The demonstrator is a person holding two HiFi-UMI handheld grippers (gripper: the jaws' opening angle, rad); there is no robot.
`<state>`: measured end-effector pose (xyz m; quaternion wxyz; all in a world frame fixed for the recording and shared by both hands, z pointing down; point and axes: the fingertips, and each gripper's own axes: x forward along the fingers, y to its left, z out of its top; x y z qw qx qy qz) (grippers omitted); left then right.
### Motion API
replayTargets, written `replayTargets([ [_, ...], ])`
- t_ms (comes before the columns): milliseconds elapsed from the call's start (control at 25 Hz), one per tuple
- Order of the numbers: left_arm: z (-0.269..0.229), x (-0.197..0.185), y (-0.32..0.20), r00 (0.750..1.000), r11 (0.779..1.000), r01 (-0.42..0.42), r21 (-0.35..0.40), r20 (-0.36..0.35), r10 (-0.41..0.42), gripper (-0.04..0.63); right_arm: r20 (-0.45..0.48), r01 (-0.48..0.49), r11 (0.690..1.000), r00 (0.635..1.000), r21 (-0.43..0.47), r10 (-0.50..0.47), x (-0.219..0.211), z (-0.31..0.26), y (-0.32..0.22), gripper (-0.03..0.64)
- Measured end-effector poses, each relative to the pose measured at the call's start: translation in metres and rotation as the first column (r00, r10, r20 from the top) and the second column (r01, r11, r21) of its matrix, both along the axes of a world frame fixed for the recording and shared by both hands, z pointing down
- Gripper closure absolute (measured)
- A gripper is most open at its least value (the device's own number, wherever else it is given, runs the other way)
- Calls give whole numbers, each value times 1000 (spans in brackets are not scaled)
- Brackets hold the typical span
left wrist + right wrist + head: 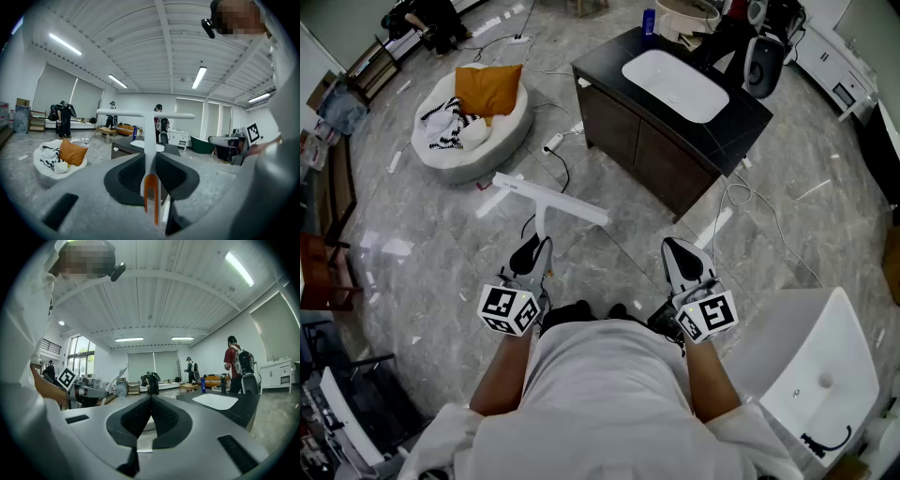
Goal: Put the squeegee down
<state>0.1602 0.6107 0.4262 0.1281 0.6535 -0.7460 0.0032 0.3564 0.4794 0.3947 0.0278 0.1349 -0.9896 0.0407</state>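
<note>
A white T-shaped squeegee [546,199] is held out level above the grey marble floor, its blade crosswise in front of me. My left gripper [532,255] is shut on its handle. In the left gripper view the white handle with an orange end [150,187] runs between the dark pads, and the blade [145,114] spans the view ahead of my left gripper [150,157]. My right gripper [680,255] hangs level beside it, to the right. Its jaws are shut with nothing between them, as the right gripper view [151,399] shows.
A black vanity cabinet [623,127] with a white sink stands ahead to the right. A white round cushion bed [469,155] with an orange pillow lies ahead to the left. A white basin [825,375] sits at lower right. Cables trail over the floor. Several people stand far off.
</note>
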Motion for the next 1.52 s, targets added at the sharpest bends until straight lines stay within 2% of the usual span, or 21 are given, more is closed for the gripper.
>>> replayTargets([
  [160, 0, 7, -4, 999, 1000, 15, 18, -28, -14, 512, -5, 12, 1000, 1000, -14, -12, 7, 5, -6, 603],
  [440, 8, 2, 3, 999, 999, 28, -34, -45, -30, 512, 22, 53, 996, 998, -74, -52, -2, 15, -6, 601],
  [600, 15, -6, -1, 998, 999, 24, -35, -56, -26, 512, 21, 77, 992, 997, -104, -75, -15, 26, -11, 601],
  [800, 23, -25, -24, 997, 1000, 8, -23, -70, -10, 512, 4, 37, 992, 999, -118, -36, -25, 32, -35, 601],
  [1080, 32, -63, -90, 994, 999, -34, -8, -105, 33, 512, -45, -18, 990, 999, -140, 12, -54, 46, -89, 601],
  [1320, 42, -126, -153, 990, 999, -42, -33, -138, 38, 512, -78, -25, 993, 997, -119, 16, -123, 42, -157, 601],
  [1520, 37, -184, -198, 990, 999, -49, -18, -135, 46, 512, -89, -34, 995, 996, -99, 26, -181, 34, -210, 601],
])
